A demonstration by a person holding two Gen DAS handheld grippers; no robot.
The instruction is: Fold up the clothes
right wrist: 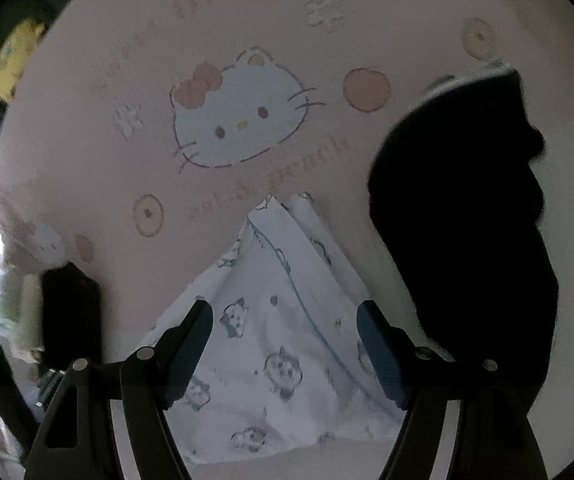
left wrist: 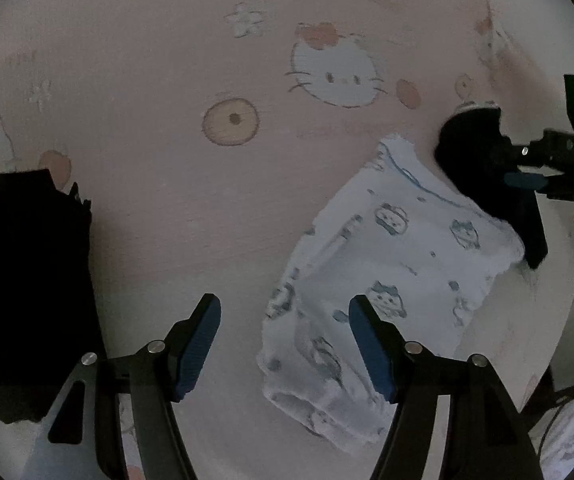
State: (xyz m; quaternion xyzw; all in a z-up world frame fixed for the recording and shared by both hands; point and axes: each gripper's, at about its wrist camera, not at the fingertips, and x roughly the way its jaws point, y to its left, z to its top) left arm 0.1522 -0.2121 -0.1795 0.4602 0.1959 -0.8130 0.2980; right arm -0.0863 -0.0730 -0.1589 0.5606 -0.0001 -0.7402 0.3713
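Both grippers hover open over a folded white garment on a pink bedsheet.

Left wrist view: the left gripper [left wrist: 285, 344] has its fingers spread, holding nothing; the white garment [left wrist: 387, 264] lies just beyond them. Right wrist view: the right gripper [right wrist: 285, 350] likewise gapes empty above the garment [right wrist: 271, 320], beside dark clothing [right wrist: 467, 240] on the bedsheet [right wrist: 127, 60].

Both views were dim, grainy; fisheye bent edges w/ black corners. Daylight glared at far left of right-wrist view; dark garments lost detail.

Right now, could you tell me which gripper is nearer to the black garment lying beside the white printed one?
Right. The right gripper sits against the black garment, while the left gripper hovers over the white printed garment's opposite end.
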